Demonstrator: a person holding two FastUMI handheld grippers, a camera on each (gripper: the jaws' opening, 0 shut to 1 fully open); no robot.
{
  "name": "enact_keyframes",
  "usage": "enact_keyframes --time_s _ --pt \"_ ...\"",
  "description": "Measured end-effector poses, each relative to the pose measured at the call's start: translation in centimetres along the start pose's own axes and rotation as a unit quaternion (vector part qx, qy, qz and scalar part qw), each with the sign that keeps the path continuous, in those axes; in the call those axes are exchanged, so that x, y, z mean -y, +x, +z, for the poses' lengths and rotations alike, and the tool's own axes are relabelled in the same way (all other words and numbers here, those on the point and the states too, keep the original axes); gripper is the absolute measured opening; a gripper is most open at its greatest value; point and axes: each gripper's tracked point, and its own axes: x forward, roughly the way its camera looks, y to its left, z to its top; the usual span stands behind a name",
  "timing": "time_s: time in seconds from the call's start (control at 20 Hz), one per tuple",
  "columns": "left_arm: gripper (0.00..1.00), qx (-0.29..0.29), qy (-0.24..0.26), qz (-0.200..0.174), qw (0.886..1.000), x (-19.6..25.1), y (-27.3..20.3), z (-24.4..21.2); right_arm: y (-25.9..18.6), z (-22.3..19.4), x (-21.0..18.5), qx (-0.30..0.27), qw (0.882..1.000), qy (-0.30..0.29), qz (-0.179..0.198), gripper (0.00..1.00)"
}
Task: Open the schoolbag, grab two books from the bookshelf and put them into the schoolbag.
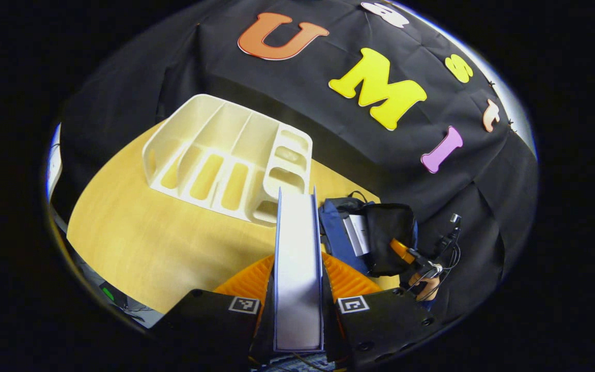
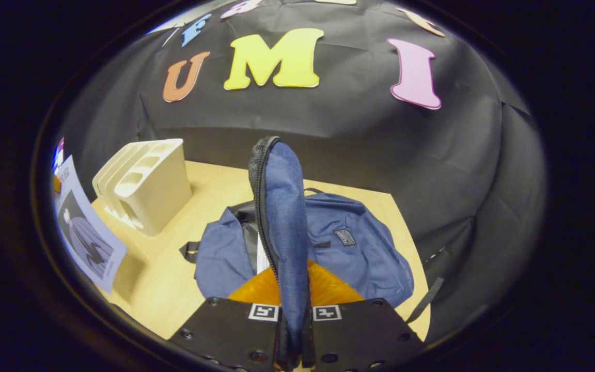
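Observation:
My left gripper [image 1: 297, 276] is shut on a book [image 1: 297, 248], held on edge with its pale page block facing me, above the wooden table [image 1: 163, 253]. The same book [image 2: 88, 237] shows its cover at the far left of the right gripper view. The blue schoolbag [image 2: 349, 248] lies open on the table; my right gripper [image 2: 293, 297] is shut on its flap [image 2: 284, 206] and holds it up, zipper edge to the left. A pale book edge [image 1: 358, 233] shows inside the bag's dark opening [image 1: 388, 237]. The cream bookshelf [image 1: 225, 155] has bare slots.
The bookshelf [image 2: 145, 188] stands at the table's back left, the bag [image 1: 339, 232] to its right near the table's right edge. A hand [image 1: 424, 287] holds the other gripper beside the bag. Black cloth walls close the back and right.

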Motion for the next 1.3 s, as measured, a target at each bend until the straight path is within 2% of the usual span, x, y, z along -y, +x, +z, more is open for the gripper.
enact_keyframes --time_s 0.3,0.7,0.95,1.3 --pt "0.41 0.006 -0.006 -0.055 0.998 4.0 5.0 0.5 -0.7 1.6 0.4 0.012 0.999 -0.03 -0.004 0.09" --pt "0.41 -0.008 -0.028 -0.115 0.993 8.5 11.3 2.1 -1.1 3.5 1.4 0.031 0.999 -0.037 -0.002 0.1" --pt "0.41 -0.009 -0.069 -0.155 0.986 10.4 16.2 3.0 -1.5 4.4 2.1 0.04 0.999 -0.033 0.0 0.09" --pt "0.41 -0.02 -0.136 -0.146 0.98 11.0 22.8 2.6 -1.4 4.7 2.4 0.042 0.999 -0.032 0.003 0.1"
